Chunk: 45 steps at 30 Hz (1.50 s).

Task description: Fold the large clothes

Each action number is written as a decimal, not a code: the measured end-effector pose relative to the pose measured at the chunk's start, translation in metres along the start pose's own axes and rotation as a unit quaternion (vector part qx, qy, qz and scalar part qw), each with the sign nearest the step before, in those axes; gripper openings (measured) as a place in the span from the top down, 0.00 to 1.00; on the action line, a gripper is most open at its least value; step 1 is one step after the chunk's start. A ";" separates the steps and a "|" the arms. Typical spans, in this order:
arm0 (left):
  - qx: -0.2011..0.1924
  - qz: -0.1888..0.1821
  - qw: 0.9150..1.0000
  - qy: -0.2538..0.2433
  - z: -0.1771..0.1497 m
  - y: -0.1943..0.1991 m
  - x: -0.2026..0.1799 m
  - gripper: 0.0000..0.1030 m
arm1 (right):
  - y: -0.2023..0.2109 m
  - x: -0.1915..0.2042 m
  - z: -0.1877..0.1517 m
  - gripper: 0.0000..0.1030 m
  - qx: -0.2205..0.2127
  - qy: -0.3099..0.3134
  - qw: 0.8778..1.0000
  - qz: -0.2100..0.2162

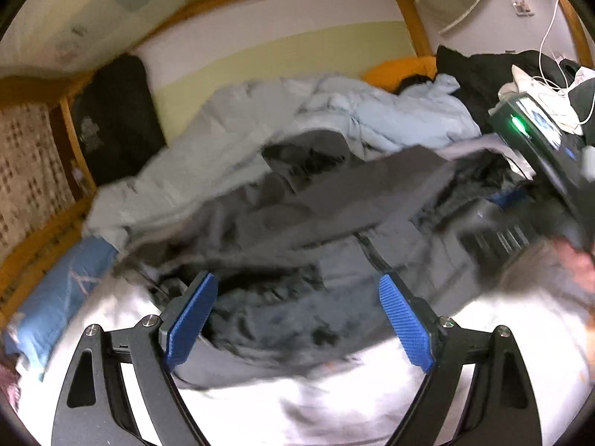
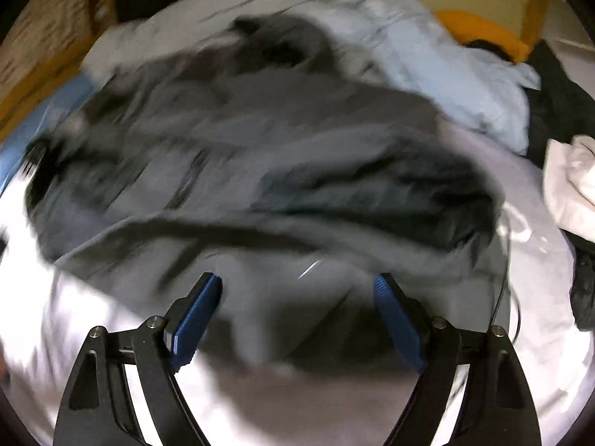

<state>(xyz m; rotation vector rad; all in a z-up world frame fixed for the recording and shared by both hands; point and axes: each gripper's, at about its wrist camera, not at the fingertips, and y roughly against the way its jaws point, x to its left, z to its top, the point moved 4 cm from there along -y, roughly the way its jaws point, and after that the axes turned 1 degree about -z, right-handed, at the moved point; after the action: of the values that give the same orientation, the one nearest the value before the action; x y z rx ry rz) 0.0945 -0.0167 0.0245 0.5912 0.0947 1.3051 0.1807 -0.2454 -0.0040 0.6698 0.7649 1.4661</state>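
Lying crumpled just ahead of each wide-open, empty gripper (image 1: 297, 290) (image 2: 297, 290), the grey garment (image 2: 260, 156) blurs.

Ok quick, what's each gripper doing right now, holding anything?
Left gripper: open, holding nothing, above the grey garment.
Right gripper: open, holding nothing, above the same garment.

Left gripper (image 1: 297, 297) and right gripper (image 2: 297, 299) both gape wide, fingers empty
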 end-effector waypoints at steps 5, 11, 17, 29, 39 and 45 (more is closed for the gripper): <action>0.019 -0.026 0.999 -0.010 -0.009 -0.006 -0.017 0.14 | -0.016 -0.065 0.025 0.18 -0.032 -0.114 0.993 -0.017; 0.059 -0.100 0.993 -0.033 -0.018 -0.016 -0.042 0.14 | -0.016 -0.117 0.021 0.20 -0.036 -0.154 0.984 -0.087; 0.111 -0.023 0.994 -0.007 -0.036 -0.068 -0.022 0.14 | 0.030 -0.118 0.029 0.19 -0.078 -0.150 0.985 -0.024; 0.073 -0.034 0.989 0.125 -0.004 -0.083 0.045 0.14 | 0.027 -0.010 -0.001 0.18 -0.024 0.075 0.995 0.059; 0.178 0.071 0.976 0.100 -0.036 -0.126 0.079 0.15 | -0.011 -0.026 0.009 0.18 -0.063 0.093 0.990 -0.080; 0.093 0.087 0.977 0.169 -0.016 -0.095 0.120 0.14 | 0.010 -0.144 0.029 0.18 -0.086 -0.180 0.980 0.013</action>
<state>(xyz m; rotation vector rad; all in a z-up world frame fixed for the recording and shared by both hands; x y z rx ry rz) 0.2056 0.0863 -0.0018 0.5391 0.4582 1.5712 0.2039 -0.3872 0.0278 0.7851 0.3468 1.3652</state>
